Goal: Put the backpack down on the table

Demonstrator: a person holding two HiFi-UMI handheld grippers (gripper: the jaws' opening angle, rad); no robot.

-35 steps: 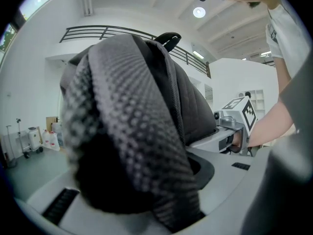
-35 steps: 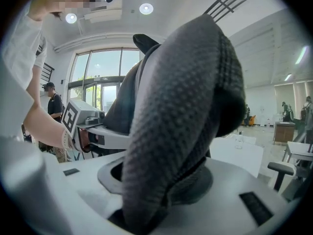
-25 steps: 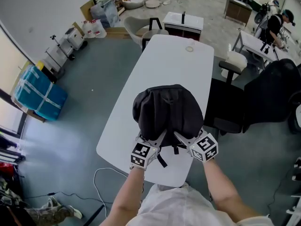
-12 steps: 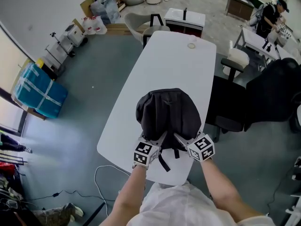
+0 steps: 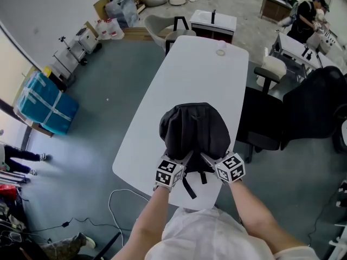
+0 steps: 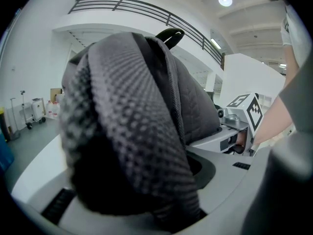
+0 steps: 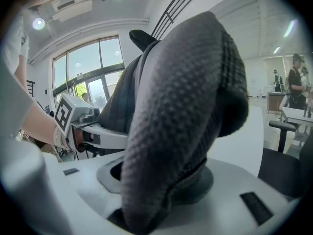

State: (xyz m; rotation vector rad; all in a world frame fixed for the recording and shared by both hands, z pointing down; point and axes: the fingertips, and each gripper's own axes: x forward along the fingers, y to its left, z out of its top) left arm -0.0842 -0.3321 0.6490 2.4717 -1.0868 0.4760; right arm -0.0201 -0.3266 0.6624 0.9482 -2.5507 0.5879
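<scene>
A black backpack [image 5: 195, 131] stands on the near end of the long white table [image 5: 190, 69], its back panel toward me. My left gripper [image 5: 183, 160] holds its left padded mesh strap [image 6: 137, 131]. Those jaws are opening, with the strap still filling the gap between them. My right gripper [image 5: 208, 159] is shut on the right padded strap [image 7: 176, 121]. Both grippers sit side by side at the bag's near lower edge, just above the tabletop. The bag's top handle [image 6: 169, 34] sticks up behind the straps.
A black office chair [image 5: 303, 112] stands close on the table's right. A small tape ring [image 5: 219, 52] lies at the table's far end, with a pale chair [image 5: 162, 28] beyond. A white cable [image 5: 116, 205] loops on the floor at the left. People stand at the back right.
Both grippers and the backpack have come down toward the table and slightly nearer to me. The bag now rests lower on the tabletop.
</scene>
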